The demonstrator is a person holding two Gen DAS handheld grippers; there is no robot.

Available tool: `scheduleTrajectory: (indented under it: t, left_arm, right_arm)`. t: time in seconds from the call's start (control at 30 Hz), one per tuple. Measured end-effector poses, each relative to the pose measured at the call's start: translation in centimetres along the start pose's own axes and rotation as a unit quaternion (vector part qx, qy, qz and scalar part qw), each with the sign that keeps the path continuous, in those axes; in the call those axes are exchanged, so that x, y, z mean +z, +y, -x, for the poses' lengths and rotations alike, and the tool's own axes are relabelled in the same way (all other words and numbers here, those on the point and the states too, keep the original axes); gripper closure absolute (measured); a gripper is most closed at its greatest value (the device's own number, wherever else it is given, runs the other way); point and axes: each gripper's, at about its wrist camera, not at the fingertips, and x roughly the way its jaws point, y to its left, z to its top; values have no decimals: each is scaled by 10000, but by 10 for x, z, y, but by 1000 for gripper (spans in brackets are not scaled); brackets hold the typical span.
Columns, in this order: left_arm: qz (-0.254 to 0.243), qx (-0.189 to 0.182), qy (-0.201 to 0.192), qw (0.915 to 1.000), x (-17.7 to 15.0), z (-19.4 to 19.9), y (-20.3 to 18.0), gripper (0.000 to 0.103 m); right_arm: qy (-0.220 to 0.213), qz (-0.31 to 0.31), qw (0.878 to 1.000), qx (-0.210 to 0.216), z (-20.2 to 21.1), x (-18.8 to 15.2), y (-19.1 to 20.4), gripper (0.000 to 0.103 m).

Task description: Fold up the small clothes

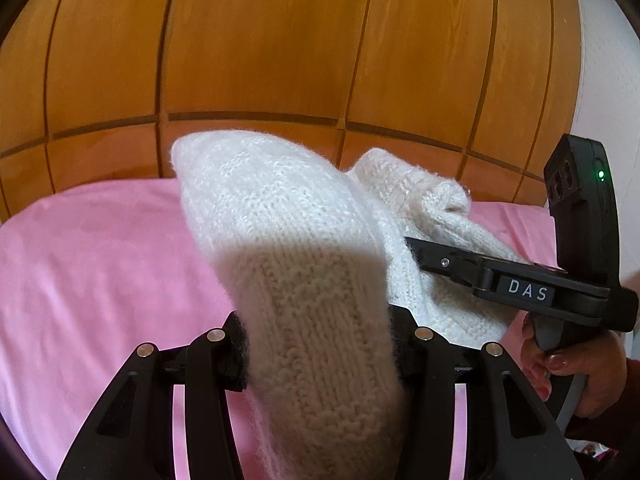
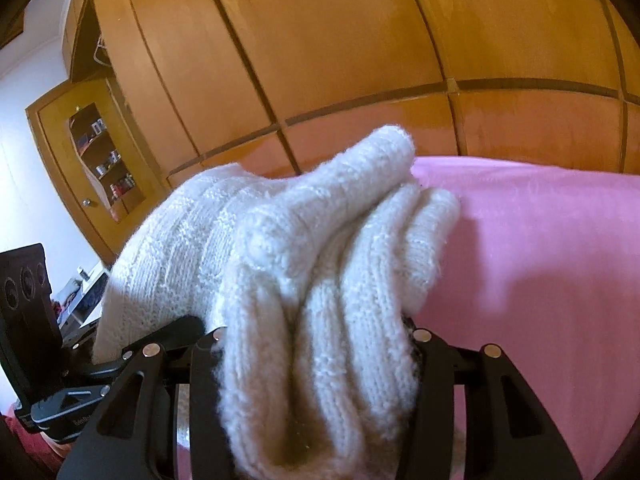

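While both grippers clamp the white knit garment (image 1: 304, 280), wooden wardrobe doors (image 1: 260, 48) loom beyond.

Wooden wardrobe (image 1: 256, 40) behind pink bed (image 1: 80, 260)

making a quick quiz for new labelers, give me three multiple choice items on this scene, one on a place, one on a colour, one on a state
1. Where is the white knit garment?
A. lying flat on the floor
B. lifted over the bed, between both grippers
C. hanging inside the cabinet

2. What colour is the bed cover?
A. pink
B. grey
C. green

3. What is the state of the left gripper?
A. open, holding nothing
B. out of view
C. shut on the knit

Answers:
1. B, since the left gripper and the right gripper each grip part of it above the cover.
2. A, as both views show pink cloth.
3. C, because its fingers press the fabric from both sides.
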Motion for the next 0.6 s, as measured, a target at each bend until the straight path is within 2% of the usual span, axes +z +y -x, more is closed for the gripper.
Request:
scheduleTrajectory:
  t: [0.2,0.3,0.37,0.43,0.47,0.53,0.6]
  left_arm:
    - [-130,-68,104,9998,17,-49,-3,55]
    - [-62,-10,368,9993,19,-82,-3,55]
    - [282,12,758,9967,16,-112,6,53]
    - [605,71,1063,9925,8,-135,17,42]
    - [703,109,1106,9913,0,-142,21,37]
    - [727,95,1050,9918,-10,-141,22,30]
    - [816,141,1064,9909,-12,-140,26,22]
  right_arm:
    - [-155,43,9993,-333,-24,25,-35,59]
    - [-189,23,9982,-572,-37,27,-60,59]
    - [-77,-62,9964,-846,-48,24,-78,58]
    - [181,-388,9928,-1117,-59,16,-99,55]
    - [271,-655,9912,-1117,-63,13,-110,48]
    - [317,-1256,9869,-965,-64,3,-130,42]
    - [268,-1454,9858,-794,-64,-2,-141,40]
